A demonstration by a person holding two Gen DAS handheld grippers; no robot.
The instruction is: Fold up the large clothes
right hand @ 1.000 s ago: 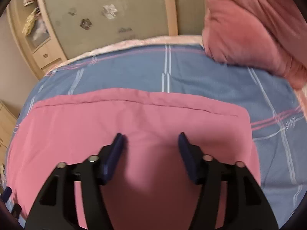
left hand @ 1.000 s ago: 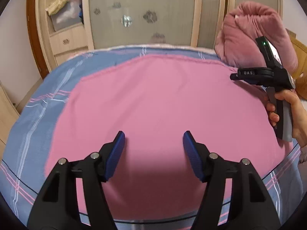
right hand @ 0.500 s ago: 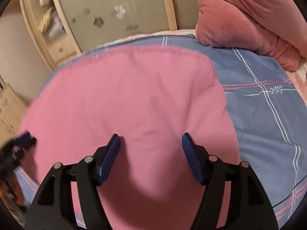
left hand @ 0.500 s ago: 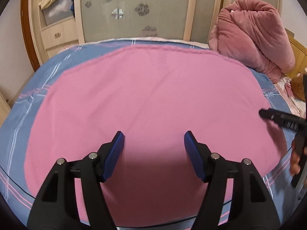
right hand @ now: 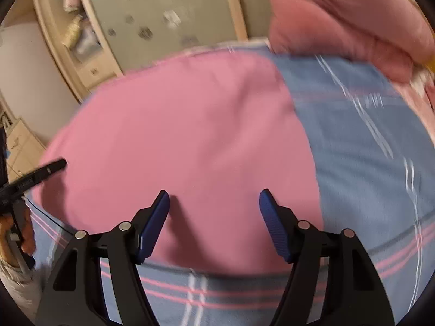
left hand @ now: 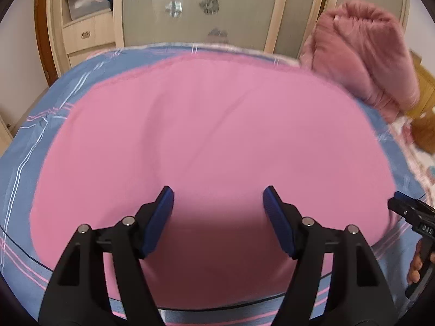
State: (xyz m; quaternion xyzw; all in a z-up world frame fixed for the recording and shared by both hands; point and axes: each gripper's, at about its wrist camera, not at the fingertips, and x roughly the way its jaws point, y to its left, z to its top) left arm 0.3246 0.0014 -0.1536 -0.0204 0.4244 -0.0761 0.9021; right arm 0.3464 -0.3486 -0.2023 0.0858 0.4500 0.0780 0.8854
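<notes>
Both open, left hand-held gripper (left hand: pixel 218 198) just widened, right hand-held gripper (right hand: pixel 214 202) likewise empty (pads apart); over pink cloth (left hand: pixel 217 141)

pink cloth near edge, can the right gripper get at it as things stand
Probably yes. The right gripper hangs open just above the pink cloth, whose near edge lies flat on the blue plaid bedsheet under the fingertips, with nothing between.

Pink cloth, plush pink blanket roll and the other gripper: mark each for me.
pink cloth (left hand: pixel 212 135): left wrist view, flat middle.
plush pink blanket roll (left hand: pixel 361 51): left wrist view, bulging side.
right gripper (left hand: pixel 401 205): left wrist view, dark fingertip end.
</notes>
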